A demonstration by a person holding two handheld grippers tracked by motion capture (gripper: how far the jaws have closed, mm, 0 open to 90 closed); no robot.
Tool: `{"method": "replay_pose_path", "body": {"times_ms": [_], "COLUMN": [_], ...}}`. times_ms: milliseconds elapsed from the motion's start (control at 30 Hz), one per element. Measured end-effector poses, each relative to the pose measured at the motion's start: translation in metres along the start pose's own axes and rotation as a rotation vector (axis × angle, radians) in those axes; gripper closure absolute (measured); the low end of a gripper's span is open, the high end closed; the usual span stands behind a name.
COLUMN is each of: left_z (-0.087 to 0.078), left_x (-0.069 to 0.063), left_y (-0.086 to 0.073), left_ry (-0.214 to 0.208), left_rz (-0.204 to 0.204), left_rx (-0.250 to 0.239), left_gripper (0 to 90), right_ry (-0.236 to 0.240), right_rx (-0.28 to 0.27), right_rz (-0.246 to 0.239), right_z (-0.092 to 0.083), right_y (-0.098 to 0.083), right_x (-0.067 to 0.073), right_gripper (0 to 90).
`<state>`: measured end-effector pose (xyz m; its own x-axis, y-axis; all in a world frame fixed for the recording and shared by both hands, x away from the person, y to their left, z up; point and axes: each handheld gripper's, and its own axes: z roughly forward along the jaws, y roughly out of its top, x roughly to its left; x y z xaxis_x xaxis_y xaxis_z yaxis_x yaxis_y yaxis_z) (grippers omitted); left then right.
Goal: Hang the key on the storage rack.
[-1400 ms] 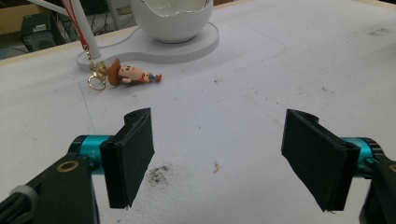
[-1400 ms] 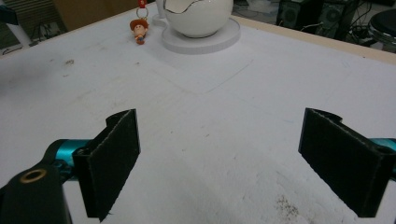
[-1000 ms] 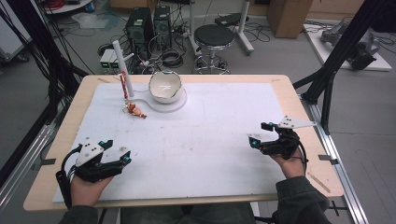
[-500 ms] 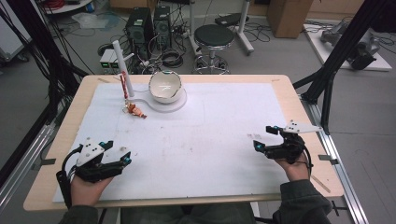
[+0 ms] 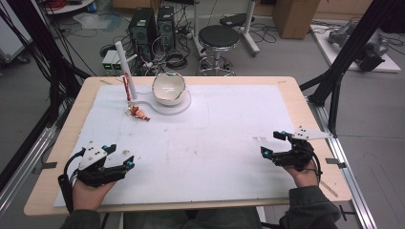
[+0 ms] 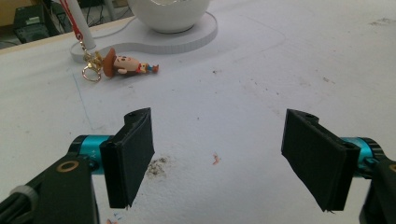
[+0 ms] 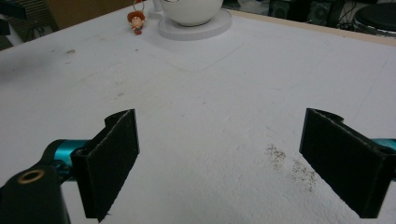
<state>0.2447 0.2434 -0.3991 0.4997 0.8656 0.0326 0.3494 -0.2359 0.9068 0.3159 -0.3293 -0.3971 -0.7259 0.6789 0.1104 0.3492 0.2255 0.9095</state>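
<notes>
High view: both grippers, left gripper and right gripper, gape empty

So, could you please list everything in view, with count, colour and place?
Keychain figure: one, brown hat, gold ring, far left on the mat, on a red strap.
Bowl: one, white, far centre-left, on the stand base.
Stand: one, white post rising left of the bowl.
Mat: one, white, covering the wooden table.
Stool: one, black, on the floor beyond.
Left gripper: black, teal accents, near left, open.
Right gripper: black, near right, open.
</notes>
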Motion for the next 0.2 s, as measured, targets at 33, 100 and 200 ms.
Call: {"method": "replay_pose_path", "body": {"times_ms": [33, 100, 200], "left_z": [0.0000, 0.0004, 0.0004], "left_x": [0.0003, 0.0003, 0.0009], "left_y": [-0.0001, -0.0008, -0.0012], "left_ry": [-0.003, -0.003, -0.001], "left_rz": [0.003, 0.003, 0.003], "left_rx": [0.002, 0.004, 0.004], "left_gripper": [25.6, 25.6, 25.6], "right_ry": [0.000, 0.004, 0.005], "right_rx": [0.004, 0.002, 0.002], "right_rz": [-0.001, -0.003, -0.012], "right_z": [-0.0003, -0.0001, -0.0001], "right_y": [-0.0004, -0.0006, -0.0003], "right_x": [0.0006, 0.0017, 0.0031], "right_gripper": [11.4, 11.4, 11.4]}}
